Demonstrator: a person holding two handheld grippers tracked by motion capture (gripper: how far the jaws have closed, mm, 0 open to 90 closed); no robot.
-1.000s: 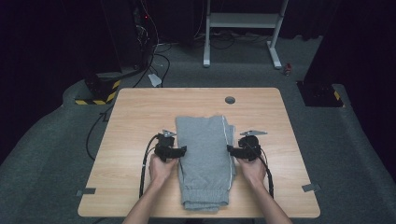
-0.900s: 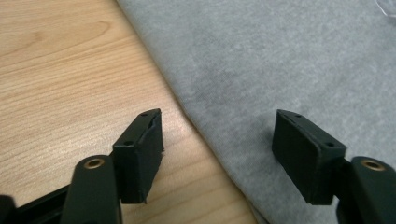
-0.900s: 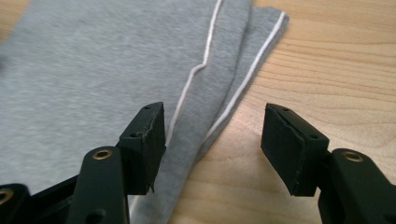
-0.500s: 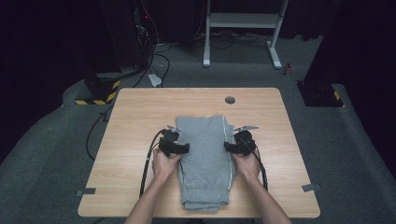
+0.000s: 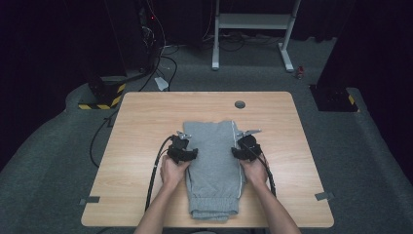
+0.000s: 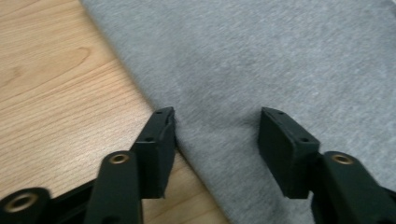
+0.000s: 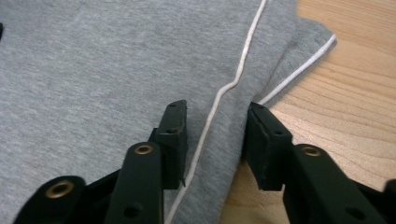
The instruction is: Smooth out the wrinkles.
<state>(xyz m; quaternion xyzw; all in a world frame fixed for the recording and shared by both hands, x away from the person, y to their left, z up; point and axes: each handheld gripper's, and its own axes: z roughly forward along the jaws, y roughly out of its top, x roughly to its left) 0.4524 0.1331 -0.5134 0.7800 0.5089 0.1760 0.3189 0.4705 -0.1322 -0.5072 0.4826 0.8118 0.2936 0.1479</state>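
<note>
Both tongs, closing, straddle the folded grey trousers' (image 5: 213, 165) side edges, seemingly ungripped.

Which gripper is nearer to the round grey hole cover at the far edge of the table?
The right gripper. It sits at the grey trousers' right edge, almost straight below the hole cover. The left gripper is at the trousers' left edge, farther away.

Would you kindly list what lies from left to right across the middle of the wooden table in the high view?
Bare light wooden table top → left gripper at the left edge of the cloth → folded grey sweatpants with a white side stripe → right gripper at the striped edge → bare table top again.
</note>
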